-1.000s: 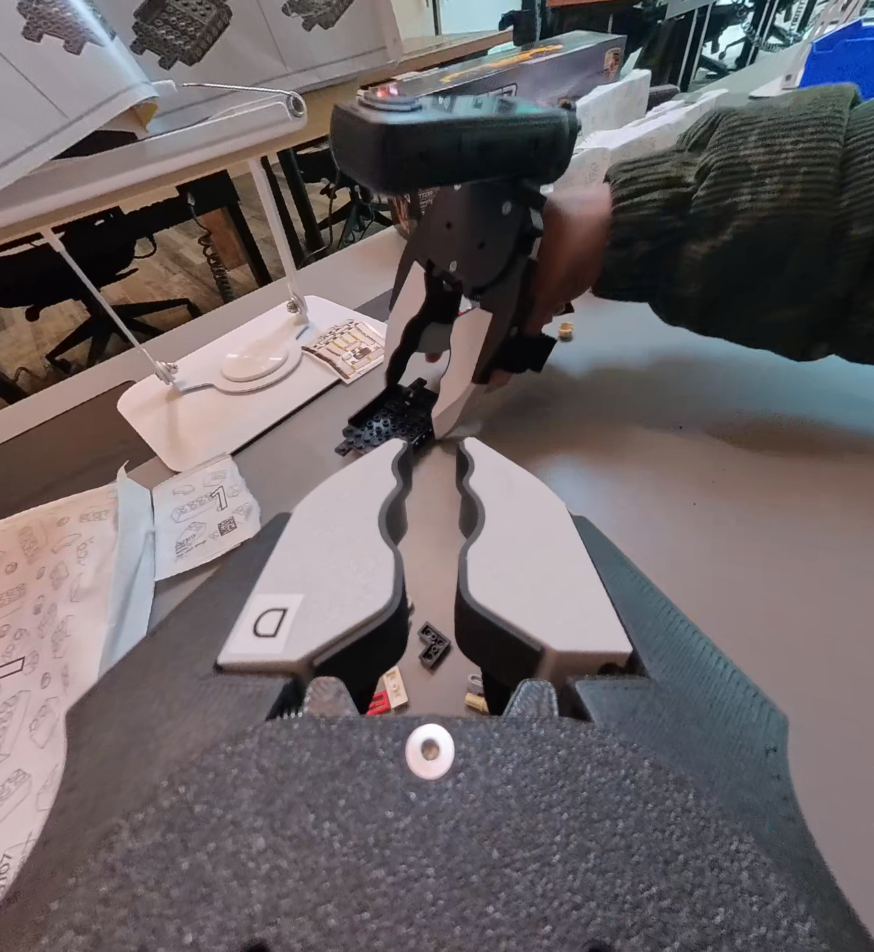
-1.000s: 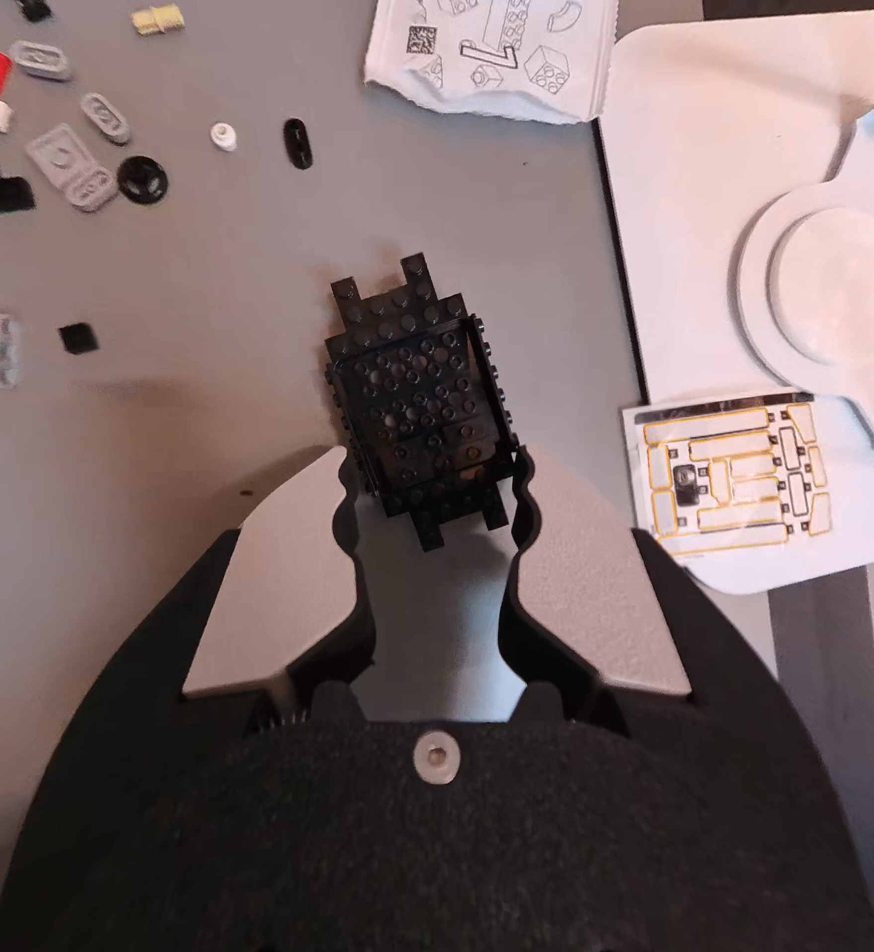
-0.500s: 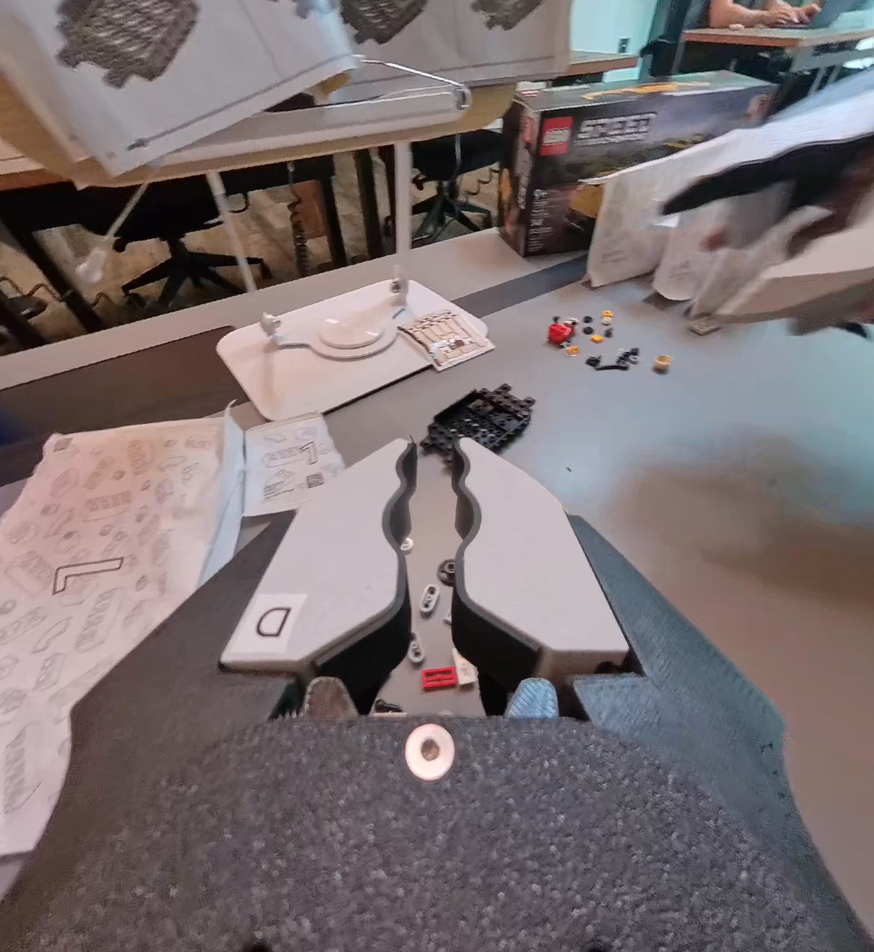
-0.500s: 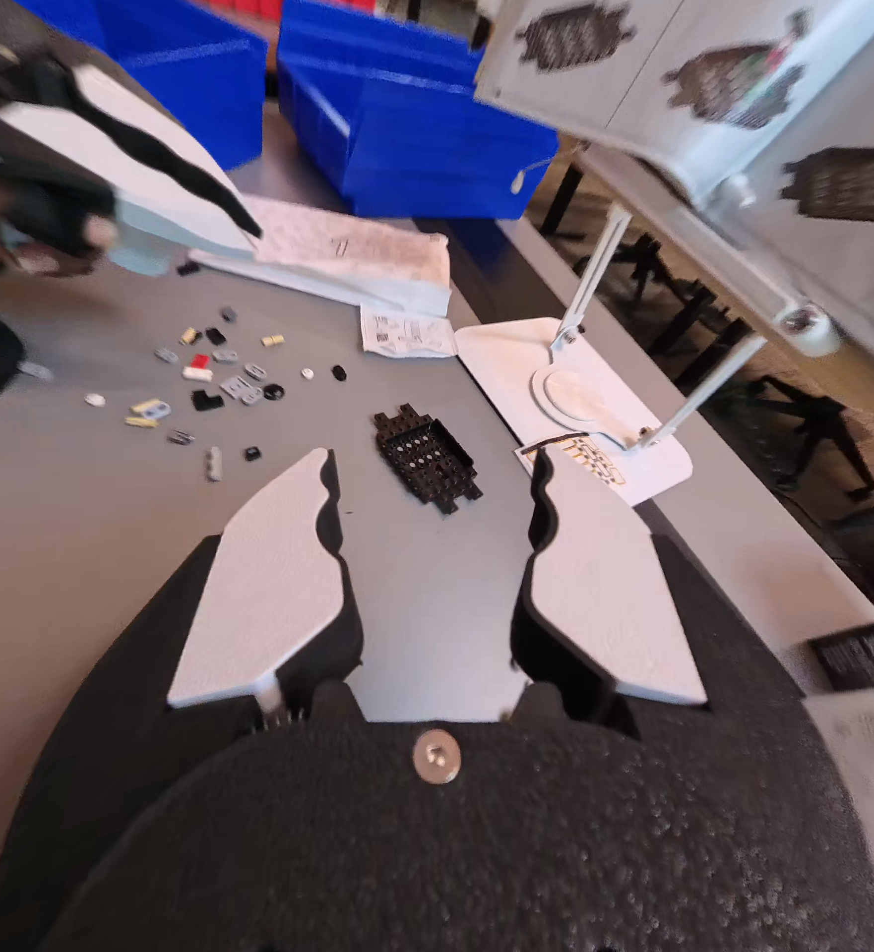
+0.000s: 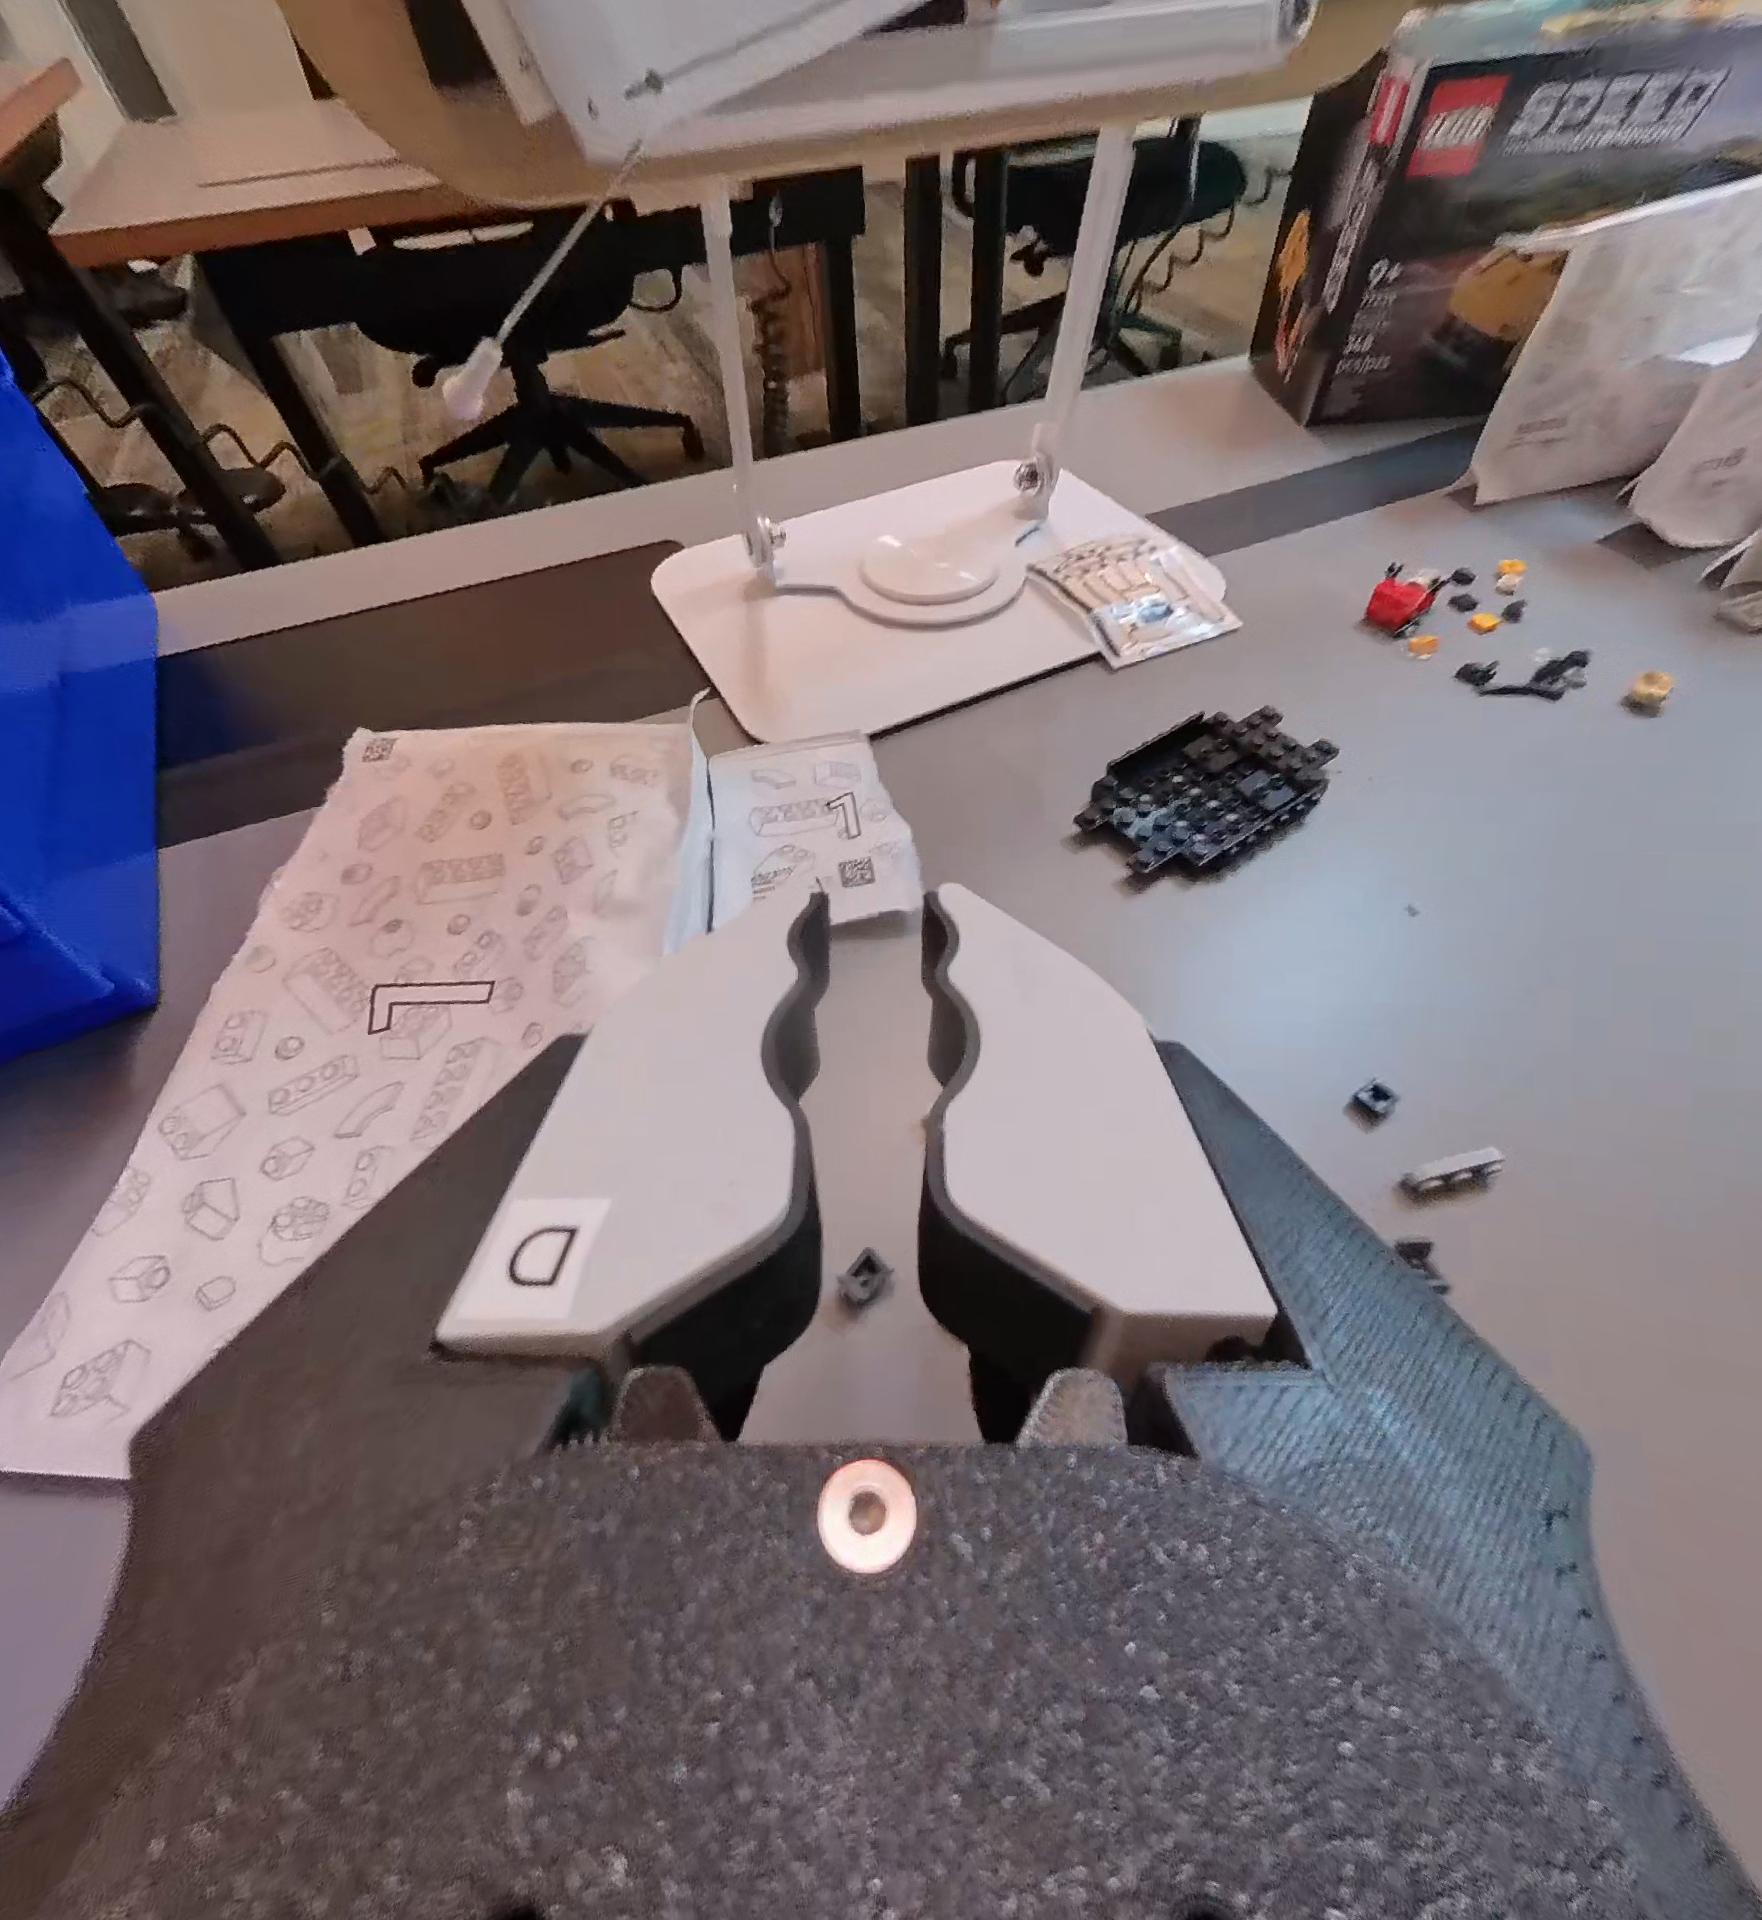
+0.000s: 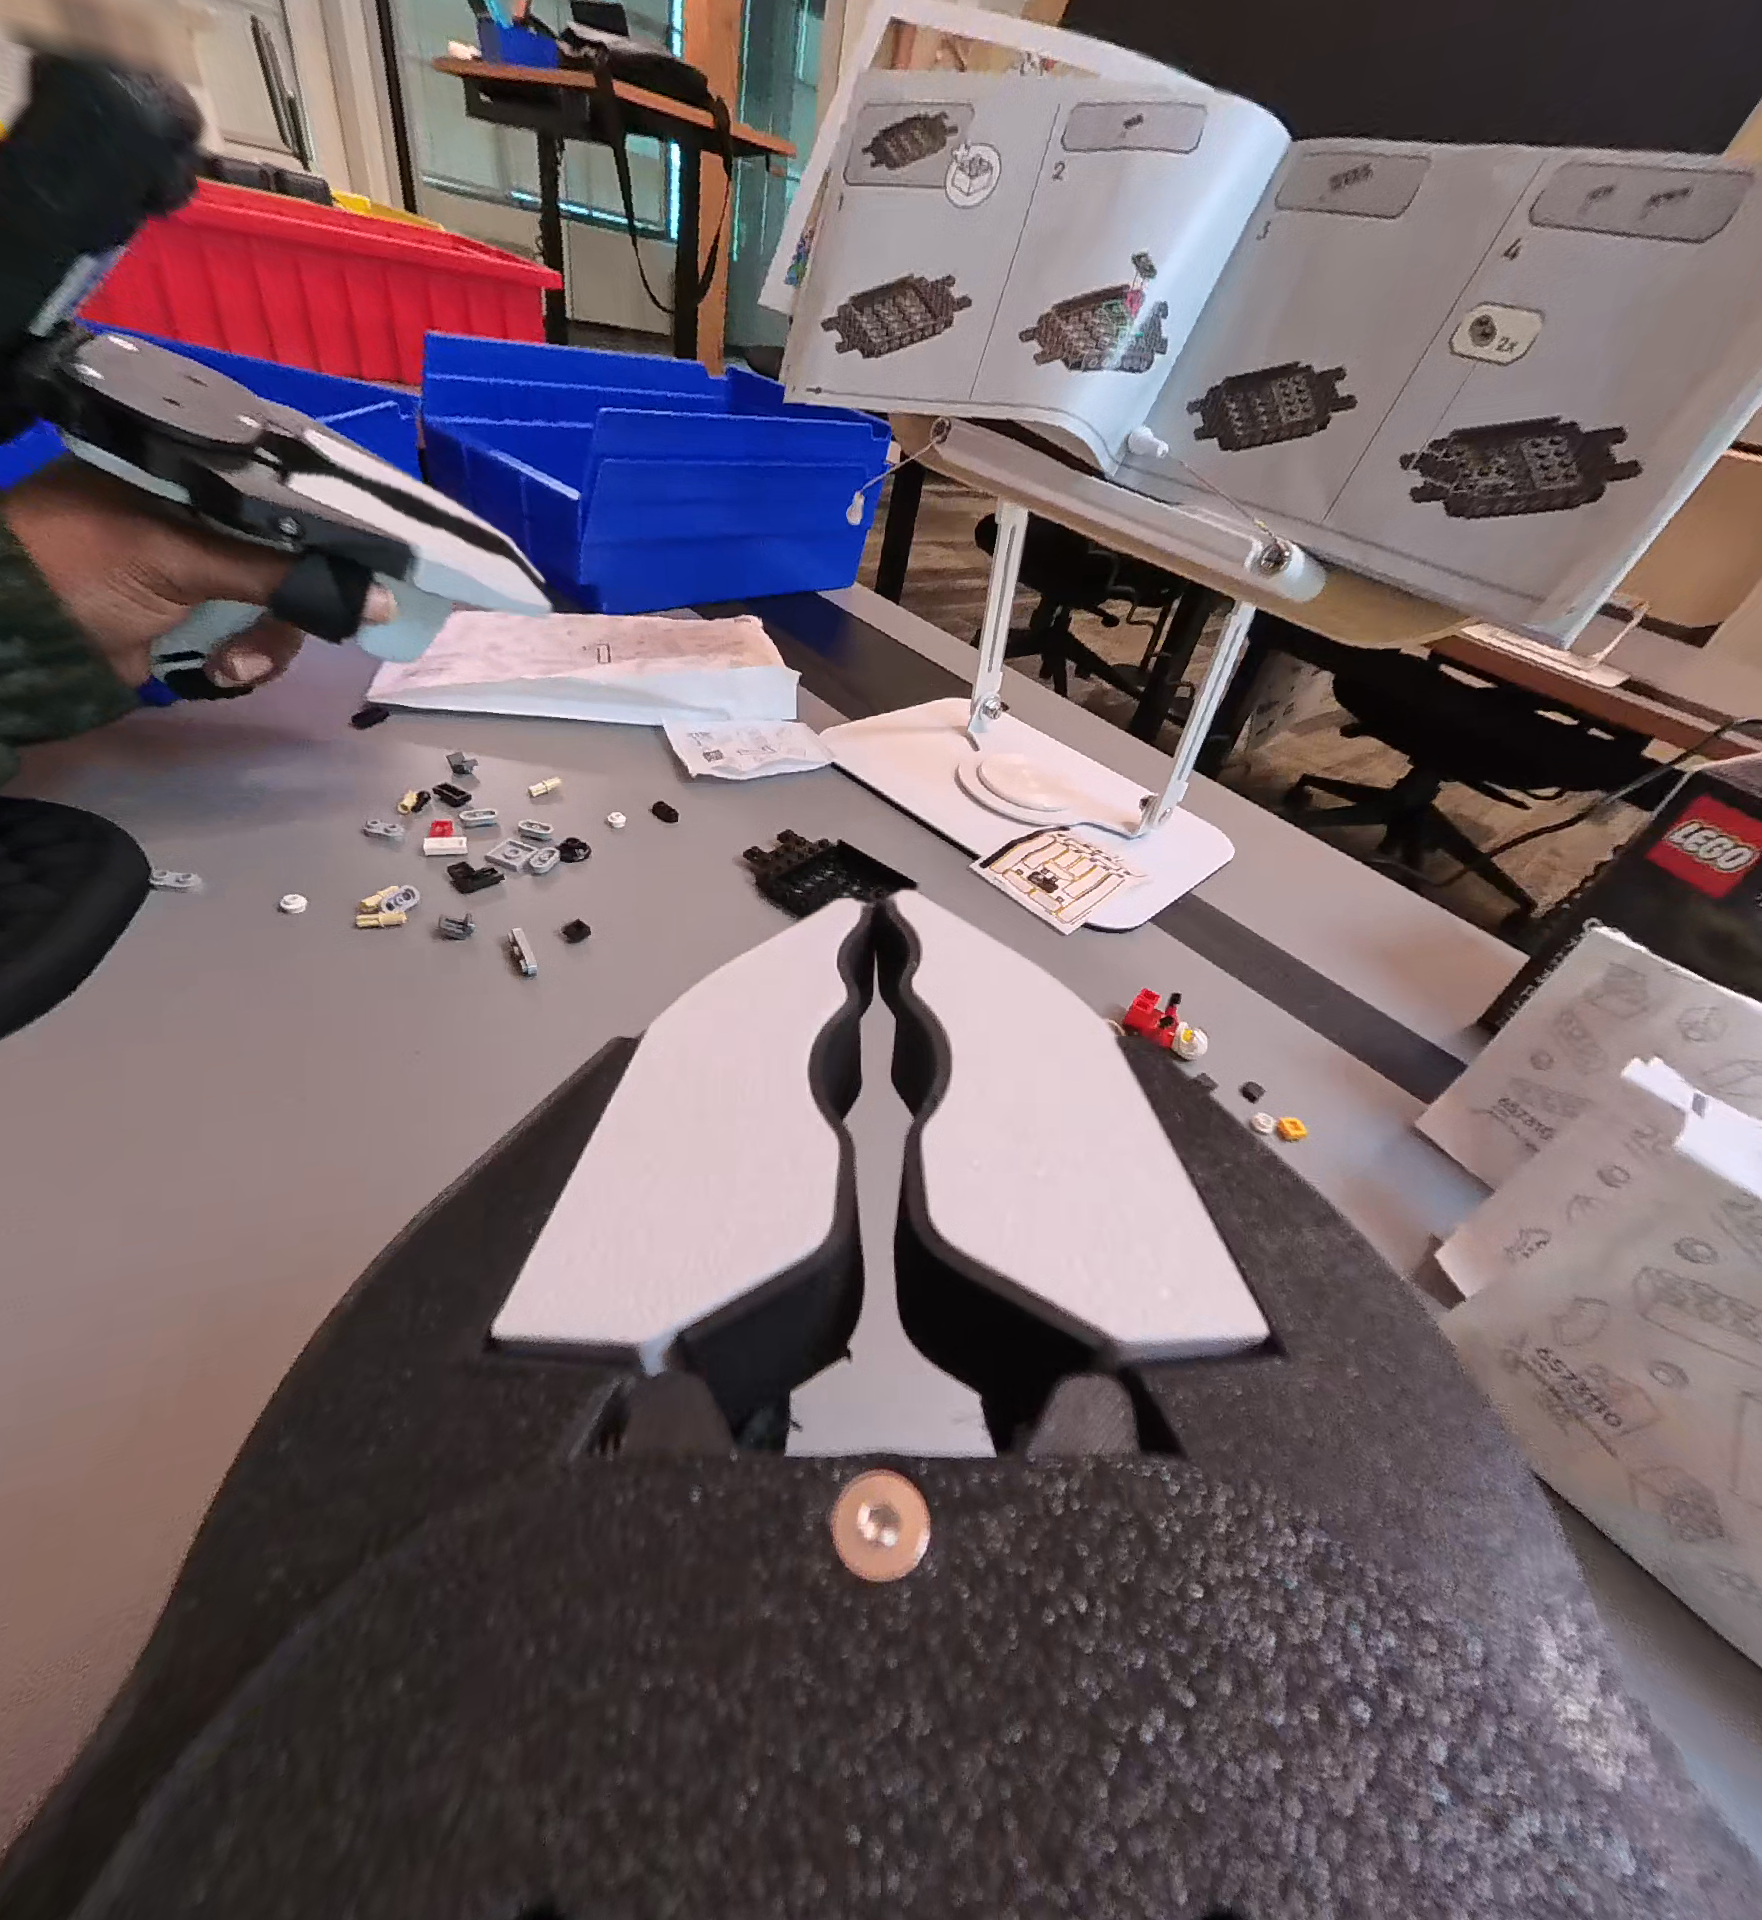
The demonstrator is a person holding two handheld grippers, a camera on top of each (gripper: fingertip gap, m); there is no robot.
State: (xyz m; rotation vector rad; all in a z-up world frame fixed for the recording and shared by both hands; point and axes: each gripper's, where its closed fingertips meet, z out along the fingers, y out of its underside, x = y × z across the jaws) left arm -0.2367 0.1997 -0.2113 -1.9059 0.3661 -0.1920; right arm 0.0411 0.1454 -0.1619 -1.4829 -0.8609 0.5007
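My left gripper (image 5: 877, 904) hovers over the grey table with its jaws a narrow gap apart and nothing between the pads. Its tips are above the near edge of a small printed paper bag (image 5: 804, 831). A small dark piece (image 5: 864, 1276) lies on the table below its fingers. A black studded plate assembly (image 5: 1209, 795) lies free on the table to its right. My right gripper (image 6: 877, 920) is shut, pads together with nothing between them, just short of the same black assembly (image 6: 820, 873). The left gripper (image 6: 513, 587) also shows at the far left of the right wrist view, held by a hand.
A white book stand (image 6: 1022, 779) carries an open instruction booklet (image 6: 1272, 312), with a sticker sheet (image 6: 1064, 883) on its base. Several loose small pieces (image 6: 472, 852) lie left of the assembly, red ones (image 6: 1152, 1013) to the right. There are blue bins (image 6: 648, 488), paper bags (image 6: 1687, 1299) and a dark box (image 5: 1531, 187). Some 30 centimetres of space lies between my two pairs of fingers. From my left tips it is roughly 9 centimetres to the small dark piece (image 5: 864, 1276); from my right, 35 centimetres. It turns up in the right wrist view (image 6: 466, 763) as well.
My right gripper, open around the black assembly a second ago, lifted away, drew back and closed on air. The assembly stayed on the table. My left gripper drew back to the left.
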